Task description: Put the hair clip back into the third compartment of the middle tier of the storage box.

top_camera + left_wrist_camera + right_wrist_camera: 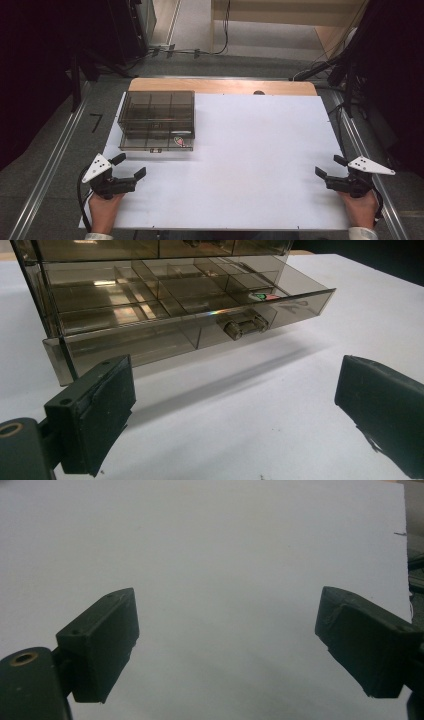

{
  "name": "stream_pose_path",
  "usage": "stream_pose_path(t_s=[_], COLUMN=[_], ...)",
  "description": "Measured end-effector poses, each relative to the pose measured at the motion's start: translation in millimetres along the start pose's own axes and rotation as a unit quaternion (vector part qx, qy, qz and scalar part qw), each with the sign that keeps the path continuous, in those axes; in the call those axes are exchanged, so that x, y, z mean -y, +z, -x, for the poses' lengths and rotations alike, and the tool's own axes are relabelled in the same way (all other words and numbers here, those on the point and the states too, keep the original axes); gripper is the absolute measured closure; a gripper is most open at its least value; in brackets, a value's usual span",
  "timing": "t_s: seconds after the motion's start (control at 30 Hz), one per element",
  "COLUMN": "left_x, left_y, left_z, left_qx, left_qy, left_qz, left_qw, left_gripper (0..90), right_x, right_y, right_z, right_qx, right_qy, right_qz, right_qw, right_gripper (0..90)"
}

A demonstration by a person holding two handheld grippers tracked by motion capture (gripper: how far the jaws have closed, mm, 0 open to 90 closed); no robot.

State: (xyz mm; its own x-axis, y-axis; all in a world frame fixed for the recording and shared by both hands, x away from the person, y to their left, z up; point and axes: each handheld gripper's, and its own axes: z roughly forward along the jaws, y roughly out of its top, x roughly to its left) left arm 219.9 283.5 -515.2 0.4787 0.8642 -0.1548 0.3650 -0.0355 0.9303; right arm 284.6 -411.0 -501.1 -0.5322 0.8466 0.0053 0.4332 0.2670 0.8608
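Sitting at the far left of the white table (260,165), the smoky clear drawer box (157,112) has its bottom drawer (200,315) pulled out toward the near side. A small red and green item (264,296) lies in the drawer's right front compartment; any writing on it is too small to read. The left gripper (132,166) rests just near of the box, jaws wide and empty. The right gripper (330,166) rests at the near right edge, well apart, jaws wide too
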Motion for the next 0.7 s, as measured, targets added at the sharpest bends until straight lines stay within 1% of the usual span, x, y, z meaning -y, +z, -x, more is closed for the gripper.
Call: stream_pose_path(t_s=[0.7], left_x=[0.0], left_y=[-0.1], left_z=[0.1], left_qx=[-0.001], left_qy=[0.000], left_qz=[0.000], left_qw=[1.0000], left_gripper=[3.3], right_x=[0.5], right_y=[0.7], right_z=[-0.1], right_qx=[0.000], right_qy=[0.001], right_qz=[-0.002], right_qw=[1.0000], right_gripper=[8.4])
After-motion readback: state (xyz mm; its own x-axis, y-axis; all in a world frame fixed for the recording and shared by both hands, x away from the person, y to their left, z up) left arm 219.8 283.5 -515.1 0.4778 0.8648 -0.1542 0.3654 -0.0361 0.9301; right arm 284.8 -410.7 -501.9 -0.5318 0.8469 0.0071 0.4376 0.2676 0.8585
